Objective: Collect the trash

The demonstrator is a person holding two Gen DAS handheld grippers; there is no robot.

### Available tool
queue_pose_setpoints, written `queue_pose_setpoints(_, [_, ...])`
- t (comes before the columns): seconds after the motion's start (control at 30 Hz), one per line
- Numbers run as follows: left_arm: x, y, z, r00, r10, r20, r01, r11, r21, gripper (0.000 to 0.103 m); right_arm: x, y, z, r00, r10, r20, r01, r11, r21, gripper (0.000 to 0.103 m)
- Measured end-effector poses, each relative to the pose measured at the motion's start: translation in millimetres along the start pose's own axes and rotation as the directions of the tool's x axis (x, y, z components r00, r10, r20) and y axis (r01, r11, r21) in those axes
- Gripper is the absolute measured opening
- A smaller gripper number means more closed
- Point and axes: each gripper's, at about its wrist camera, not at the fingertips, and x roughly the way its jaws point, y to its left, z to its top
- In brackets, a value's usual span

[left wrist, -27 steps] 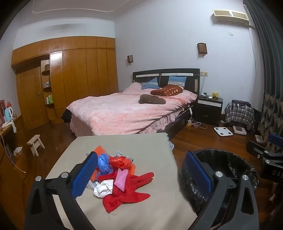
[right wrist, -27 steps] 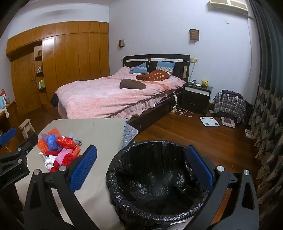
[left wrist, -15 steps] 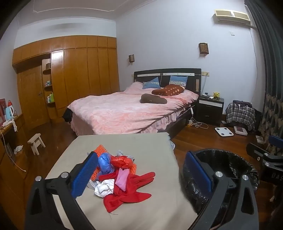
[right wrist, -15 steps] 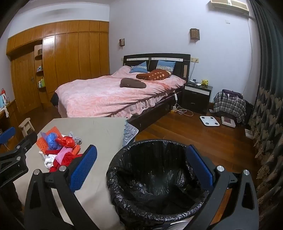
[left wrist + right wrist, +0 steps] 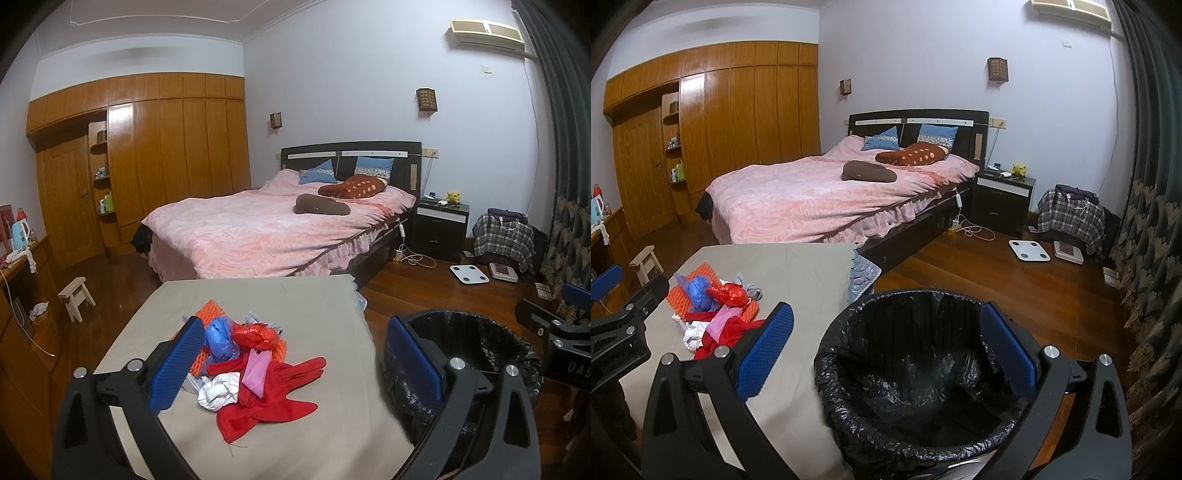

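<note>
Trash pile [image 5: 255, 365] btwn L fingers [image 5: 175, 365].

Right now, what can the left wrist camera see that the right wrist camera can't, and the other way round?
Only the left wrist view shows the whole red glove spread on the table. Only the right wrist view looks down into the bin, showing its black liner with no trash visible inside. Both show the trash pile, the pink bed, and each other's hand-held gripper: the right one and the left one, both open.
</note>
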Motion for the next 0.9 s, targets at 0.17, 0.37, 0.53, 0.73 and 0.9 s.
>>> queue_pose_setpoints(0.17, [0.2,0.1,-0.5,1.0,0.0,0.001,0.0,1.0,-0.001,0.097,0.4,0.3,-0.1,1.0,-0.001,-0.001,0.001,1.0,0.0,0.098])
queue_pose_setpoints(0.37, [0.8,0.8,-0.5,1.0,-0.002,-0.003,0.002,1.0,-0.001,0.097,1.0,0.6,-0.2,1.0,0.0,-0.003,0.0,1.0,0.0,0.098])
queue_pose_setpoints(0.53, [1.7,1.1,-2.2,1.0,-0.001,-0.002,0.001,1.0,-0.002,0.097,1.4,0.7,-0.5,1.0,0.0,-0.004,0.0,1.0,0.001,0.098])
queue_pose_setpoints(0.73, [0.8,-0.1,-1.1,1.0,-0.001,-0.003,0.001,1.0,-0.002,0.097,1.9,0.8,-0.9,1.0,0.0,-0.005,0.0,1.0,0.001,0.098])
queue_pose_setpoints(0.9, [1.4,0.6,-1.7,1.0,-0.002,-0.004,0.002,1.0,-0.002,0.097,1.5,0.7,-0.9,1.0,0.001,-0.005,-0.001,1.0,0.001,0.098])
